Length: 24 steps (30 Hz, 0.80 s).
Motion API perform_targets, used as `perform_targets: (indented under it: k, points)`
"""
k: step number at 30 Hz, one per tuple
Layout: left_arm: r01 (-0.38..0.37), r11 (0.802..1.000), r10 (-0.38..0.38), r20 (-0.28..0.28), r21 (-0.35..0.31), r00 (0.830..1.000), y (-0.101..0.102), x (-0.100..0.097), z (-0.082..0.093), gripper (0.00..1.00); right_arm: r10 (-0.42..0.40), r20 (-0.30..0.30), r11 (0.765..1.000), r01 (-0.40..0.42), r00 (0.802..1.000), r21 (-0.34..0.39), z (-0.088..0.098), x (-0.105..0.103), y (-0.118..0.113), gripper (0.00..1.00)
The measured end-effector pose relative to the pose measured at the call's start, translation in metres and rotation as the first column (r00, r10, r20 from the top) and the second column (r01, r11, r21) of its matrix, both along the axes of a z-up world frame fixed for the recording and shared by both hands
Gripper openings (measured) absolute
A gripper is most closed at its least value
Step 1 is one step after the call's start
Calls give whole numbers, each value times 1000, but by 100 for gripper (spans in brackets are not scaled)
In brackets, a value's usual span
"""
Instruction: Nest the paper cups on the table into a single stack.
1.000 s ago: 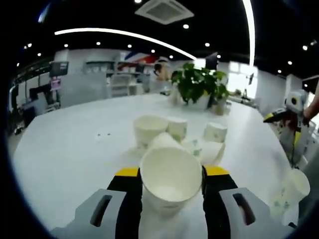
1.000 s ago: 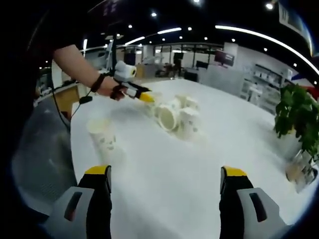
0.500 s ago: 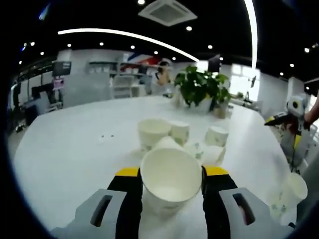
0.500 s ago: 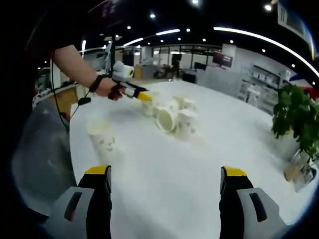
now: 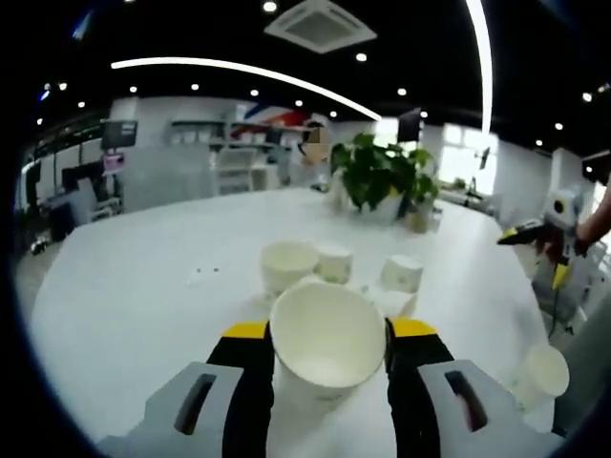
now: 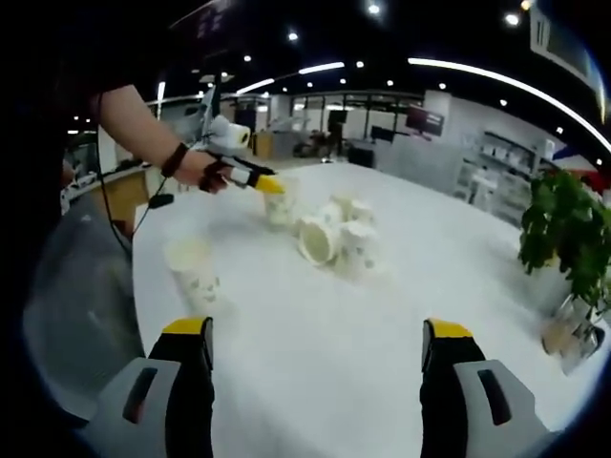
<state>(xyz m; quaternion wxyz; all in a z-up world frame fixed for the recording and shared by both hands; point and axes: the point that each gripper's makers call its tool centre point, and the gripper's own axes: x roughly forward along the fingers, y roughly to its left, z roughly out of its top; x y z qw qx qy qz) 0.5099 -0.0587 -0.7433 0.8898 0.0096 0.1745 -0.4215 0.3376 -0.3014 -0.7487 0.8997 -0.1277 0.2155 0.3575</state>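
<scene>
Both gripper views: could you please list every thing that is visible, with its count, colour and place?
held paper cup: one, white, between the left gripper's jaws, its mouth facing the camera.
cluster of paper cups: several, white with a green print, mid-table; some upright, at least one on its side.
lone paper cup: one, white with a green print, upright, apart from the cluster, near the table edge.
table: one, white.
potted plant: one, green, at the far side of the table.
left gripper: black and yellow, shut on the held paper cup.
right gripper: black and yellow, jaws wide apart, nothing between them.
</scene>
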Motion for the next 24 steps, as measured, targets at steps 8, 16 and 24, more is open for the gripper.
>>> perform_targets:
  k: [8, 16, 24]
  points:
    - [8, 1000, -8, 8, -8, 1000, 0, -20, 25, 43, 4, 20, 1000, -5, 1000, 23, 5, -4, 7, 89]
    - [37, 999, -37, 6, -5, 999, -3, -38, 36, 43, -8, 31, 999, 7, 999, 35, 7, -1, 8, 89]
    - [71, 997, -71, 10, -5, 997, -2, -49, 41, 43, -27, 57, 998, 24, 998, 60, 16, 8, 14, 89]
